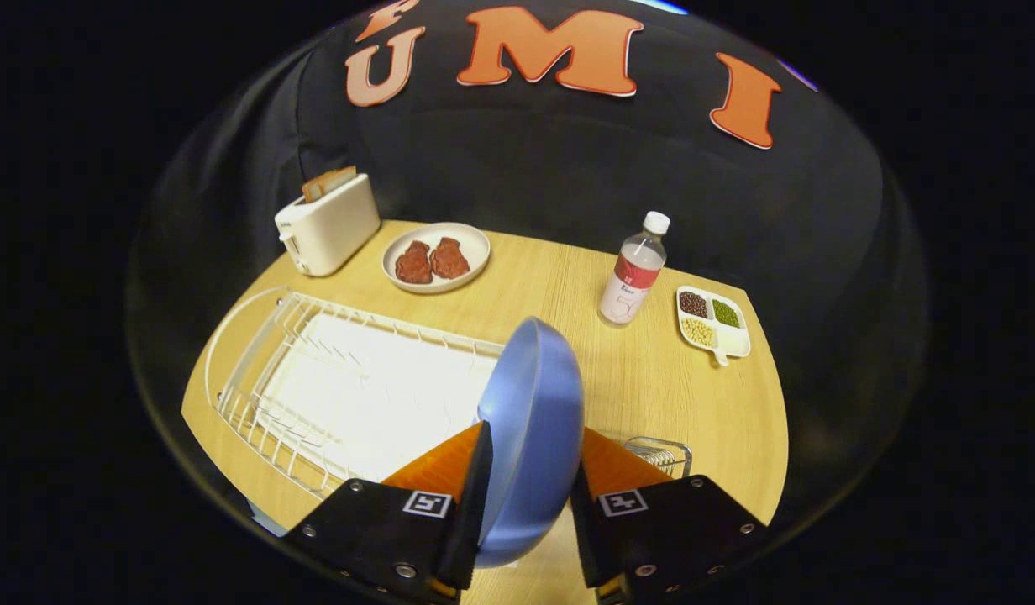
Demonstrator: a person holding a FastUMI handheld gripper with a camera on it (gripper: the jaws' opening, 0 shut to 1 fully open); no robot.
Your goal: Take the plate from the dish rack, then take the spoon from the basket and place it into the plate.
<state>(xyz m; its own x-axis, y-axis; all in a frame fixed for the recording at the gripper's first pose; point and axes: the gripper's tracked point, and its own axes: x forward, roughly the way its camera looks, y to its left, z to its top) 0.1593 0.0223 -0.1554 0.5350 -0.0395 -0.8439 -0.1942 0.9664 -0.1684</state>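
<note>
- Gripper view: my gripper (528, 487) clamps the blue plate (534, 420) on edge, both fingers pressing its faces, held above the wooden table (568, 286).
- The rack (333, 386) lies left of the plate; the wire basket (662, 455) sits just right of my fingers, spoon not discernible.
- Beyond: toaster (328, 225), dish of meat (436, 257), bottle (635, 273), bean tray (712, 321).
- The bottle's label is too small to read.

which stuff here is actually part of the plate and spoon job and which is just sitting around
Part of the job:
blue plate, held on edge between the gripper fingers
dish rack, beside the plate
wire basket, just past one finger; no spoon visible in the part seen

Just lying about:
toaster
dish of meat
water bottle
divided tray of beans
</note>
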